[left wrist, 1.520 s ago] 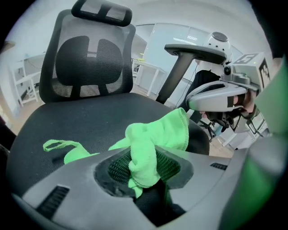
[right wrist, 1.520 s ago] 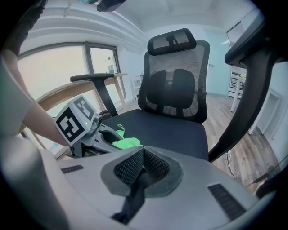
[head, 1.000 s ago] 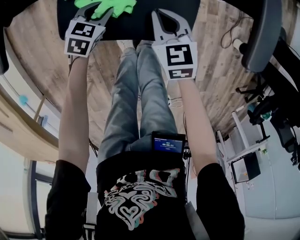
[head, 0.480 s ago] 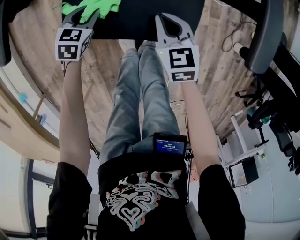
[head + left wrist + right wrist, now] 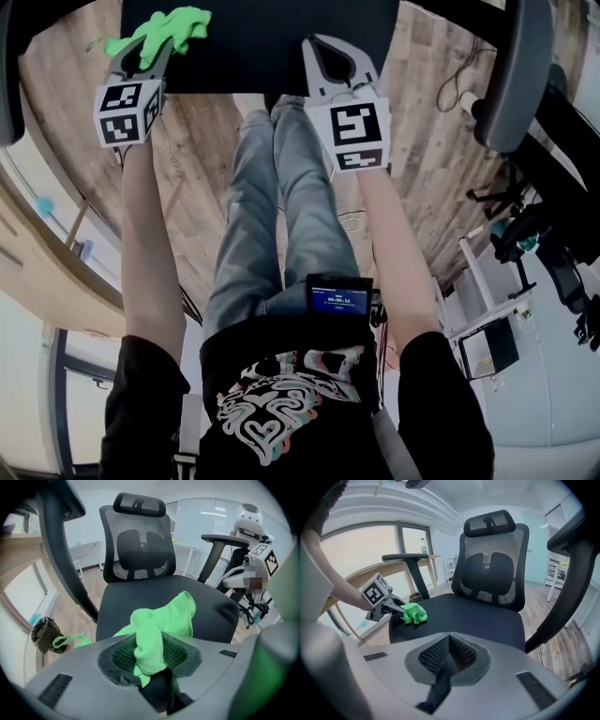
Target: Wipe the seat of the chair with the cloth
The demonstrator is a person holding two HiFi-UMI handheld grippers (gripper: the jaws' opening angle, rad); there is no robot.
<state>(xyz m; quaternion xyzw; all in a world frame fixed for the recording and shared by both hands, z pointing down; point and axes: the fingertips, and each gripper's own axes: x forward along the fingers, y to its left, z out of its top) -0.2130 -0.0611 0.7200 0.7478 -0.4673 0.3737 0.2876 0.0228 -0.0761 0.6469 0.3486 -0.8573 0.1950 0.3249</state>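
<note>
The left tool (image 5: pixel 153 49) pinches the cloth (image 5: pixel 167 24) on the seat (image 5: pixel 272 42) at 11 o'clock to wipe; the right tool (image 5: pixel 330 54), pressed together and empty, idles.

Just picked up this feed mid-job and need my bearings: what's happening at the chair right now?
A person stands at a black office chair with a gripper in each hand. The left gripper is shut on a green cloth, which rests on the seat near its front left corner. The right gripper is shut and empty, poised at the seat's front edge, apart from the cloth.
</note>
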